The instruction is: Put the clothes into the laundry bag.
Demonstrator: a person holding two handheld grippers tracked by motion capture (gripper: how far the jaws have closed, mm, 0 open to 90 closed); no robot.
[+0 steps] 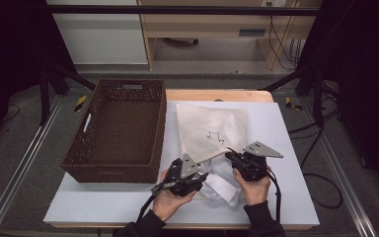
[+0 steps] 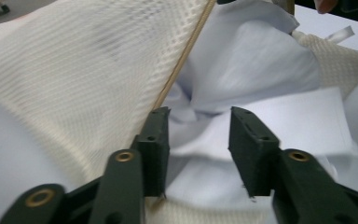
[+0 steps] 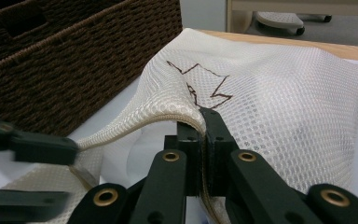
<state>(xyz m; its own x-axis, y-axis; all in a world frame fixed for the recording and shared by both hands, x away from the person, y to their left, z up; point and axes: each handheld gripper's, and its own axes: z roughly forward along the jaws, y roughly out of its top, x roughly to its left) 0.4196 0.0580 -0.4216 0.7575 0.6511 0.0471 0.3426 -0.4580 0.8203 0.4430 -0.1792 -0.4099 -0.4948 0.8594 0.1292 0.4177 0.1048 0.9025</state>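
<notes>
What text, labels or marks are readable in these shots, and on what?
No readable words or numbers.
Mesh bag: a dark zigzag outline stitched or drawn on it, a sign rather than letters; it also shows small in the high view.
White garment: a blank white tab near its edge, no print visible.
Wicker basket: no label.

No readable text, only a dark zigzag line mark on the cream mesh bag (image 3: 270, 93)
</notes>
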